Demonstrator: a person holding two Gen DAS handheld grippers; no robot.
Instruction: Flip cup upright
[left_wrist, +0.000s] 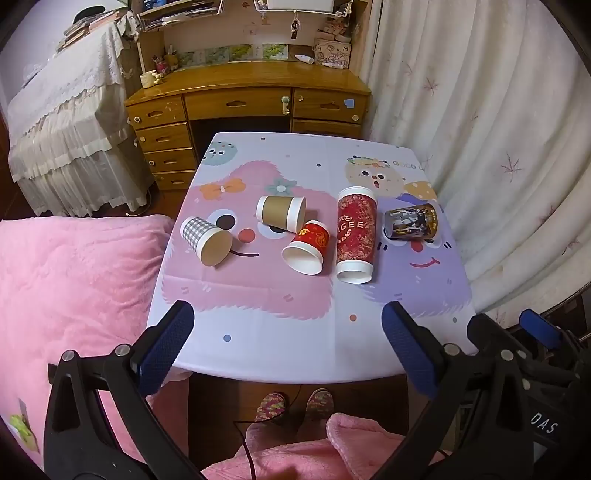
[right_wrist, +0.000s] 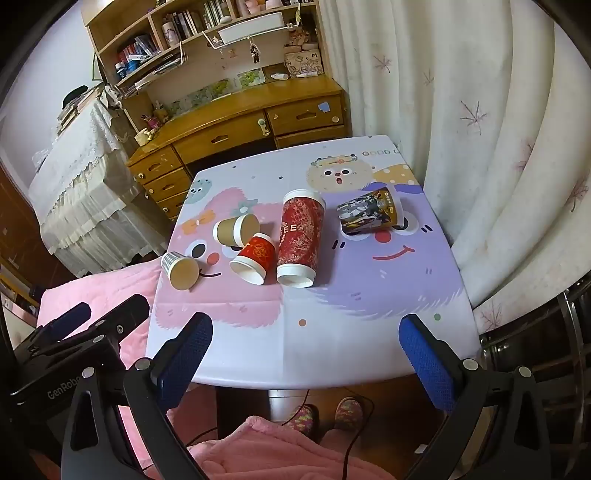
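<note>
Paper cups, from the checked cup (left_wrist: 205, 239) at left to the dark printed cup (left_wrist: 410, 221) at right, lie toppled on the cartoon tablecloth (left_wrist: 280, 332), both the left gripper (left_wrist: 288, 345) and right gripper (right_wrist: 306, 356) spread apart, holding nothing.

Five paper cups lie tipped on their sides: checked (left_wrist: 205, 236), brown (left_wrist: 281, 213), small red (left_wrist: 307, 246), tall red (left_wrist: 355, 234), dark (left_wrist: 410, 220)

A: Was the room bright?

B: It was softly lit. The desk (left_wrist: 255, 79) top had a shiny glare, and the cups made only faint shadows on the table (left_wrist: 295, 347).

A: Was it sharp?

B: The middle was clear. The edges bent round, with black corners.
</note>
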